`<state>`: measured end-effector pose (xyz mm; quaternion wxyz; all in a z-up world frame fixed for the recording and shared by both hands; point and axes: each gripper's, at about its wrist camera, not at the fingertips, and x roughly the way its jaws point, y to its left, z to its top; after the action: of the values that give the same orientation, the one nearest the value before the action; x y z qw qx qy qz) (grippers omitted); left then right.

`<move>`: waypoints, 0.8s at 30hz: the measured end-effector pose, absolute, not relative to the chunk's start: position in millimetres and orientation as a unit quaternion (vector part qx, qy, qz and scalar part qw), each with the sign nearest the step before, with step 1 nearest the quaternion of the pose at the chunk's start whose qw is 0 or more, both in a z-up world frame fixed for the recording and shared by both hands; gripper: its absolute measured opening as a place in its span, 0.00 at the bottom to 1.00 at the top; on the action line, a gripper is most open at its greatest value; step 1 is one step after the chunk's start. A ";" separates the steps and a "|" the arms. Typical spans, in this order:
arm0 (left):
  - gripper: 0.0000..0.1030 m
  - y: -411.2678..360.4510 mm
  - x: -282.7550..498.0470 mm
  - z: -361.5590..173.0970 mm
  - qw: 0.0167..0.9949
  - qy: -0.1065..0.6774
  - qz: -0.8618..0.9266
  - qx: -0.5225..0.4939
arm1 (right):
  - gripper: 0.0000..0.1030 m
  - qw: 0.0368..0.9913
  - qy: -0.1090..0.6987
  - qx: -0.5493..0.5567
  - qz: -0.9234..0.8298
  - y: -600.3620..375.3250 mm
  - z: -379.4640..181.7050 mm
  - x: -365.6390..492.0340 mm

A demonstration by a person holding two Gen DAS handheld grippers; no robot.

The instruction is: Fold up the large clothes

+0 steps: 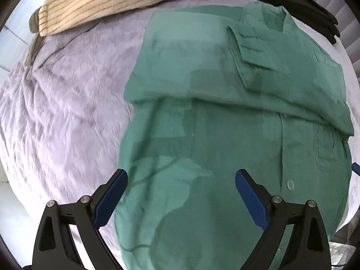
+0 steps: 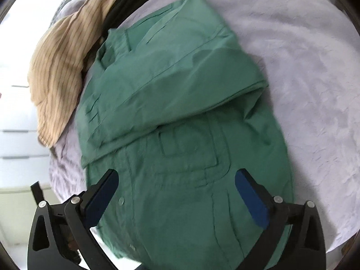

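Observation:
A large green button shirt (image 1: pixel 225 117) lies on the pale lilac bed cover (image 1: pixel 58 103). Both sleeves are folded across its upper half, so a thick band runs over the chest. My left gripper (image 1: pixel 181 175) hangs open above the shirt's lower part, its blue pads apart with nothing between them. From the right wrist view the same shirt (image 2: pixel 180 117) shows its chest pocket and button strip. My right gripper (image 2: pixel 176 176) stands wide open over that lower front, holding nothing. A blue tip of the right gripper (image 1: pixel 356 167) peeks in at the left wrist view's right edge.
A cream striped garment (image 1: pixel 126 2) lies heaped at the head of the bed, also seen as the striped garment (image 2: pixel 60 74). A black garment (image 1: pixel 299 9) lies beside it, near the shirt collar. The bed cover (image 2: pixel 315 90) spreads wide beside the shirt. White drawers (image 2: pixel 15 148) stand beyond the bed edge.

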<state>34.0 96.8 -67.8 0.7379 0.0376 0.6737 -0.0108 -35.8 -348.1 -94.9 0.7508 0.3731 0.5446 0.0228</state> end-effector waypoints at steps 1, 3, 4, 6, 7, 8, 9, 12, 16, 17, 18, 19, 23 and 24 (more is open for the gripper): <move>0.94 94.0 30.6 -67.1 0.737 0.675 -0.006 0.035 | 1.00 0.748 0.551 0.368 0.035 -346.7 -94.7 -36.4; 0.94 89.4 20.1 -64.9 0.733 0.680 0.005 0.023 | 1.00 0.737 0.570 0.358 0.059 -342.3 -97.0 -32.4; 0.94 87.5 15.3 -63.3 0.732 0.681 0.011 0.018 | 1.00 0.733 0.579 0.351 0.065 -340.2 -98.0 -31.4; 0.94 84.5 6.6 -60.0 0.730 0.683 0.022 0.013 | 1.00 0.724 0.598 0.337 0.073 -334.8 -100.6 -30.7; 0.94 83.1 2.6 -58.1 0.729 0.684 0.027 0.014 | 1.00 0.721 0.603 0.333 0.074 -333.7 -101.8 -31.1; 0.94 81.8 -2.1 -55.8 0.726 0.686 0.034 0.017 | 1.00 0.719 0.608 0.329 0.075 -331.8 -102.3 -31.2; 0.94 81.5 -4.1 -54.2 0.725 0.688 0.038 0.020 | 1.00 0.719 0.608 0.328 0.076 -332.1 -102.4 -32.6; 0.94 81.2 -12.8 -48.2 0.720 0.691 0.050 0.031 | 1.00 0.711 0.609 0.339 0.091 -326.5 -103.8 -33.4; 0.94 86.2 -20.2 -40.5 0.721 0.690 0.057 0.031 | 1.00 0.699 0.619 0.342 0.105 -315.1 -108.1 -34.8; 0.94 88.1 -22.1 -39.1 0.720 0.691 0.057 0.029 | 1.00 0.698 0.621 0.340 0.106 -314.1 -107.3 -35.4; 0.94 89.4 -23.3 -39.0 0.720 0.691 0.058 0.028 | 1.00 0.698 0.622 0.338 0.107 -311.2 -106.5 -35.8; 0.94 91.2 -24.2 -38.7 0.719 0.692 0.058 0.028 | 1.00 0.698 0.622 0.338 0.107 -309.9 -105.8 -36.3; 0.94 98.9 -30.0 -37.2 0.722 0.690 0.056 0.023 | 1.00 0.703 0.617 0.340 0.094 -307.8 -102.5 -39.1; 0.94 101.0 -30.8 -37.3 0.723 0.689 0.054 0.022 | 1.00 0.705 0.615 0.343 0.085 -307.7 -101.5 -41.5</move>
<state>-30.8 101.0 -37.3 0.7226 0.0224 0.6888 0.0538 -41.5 -307.7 -101.5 0.7052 0.3426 0.6150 0.0845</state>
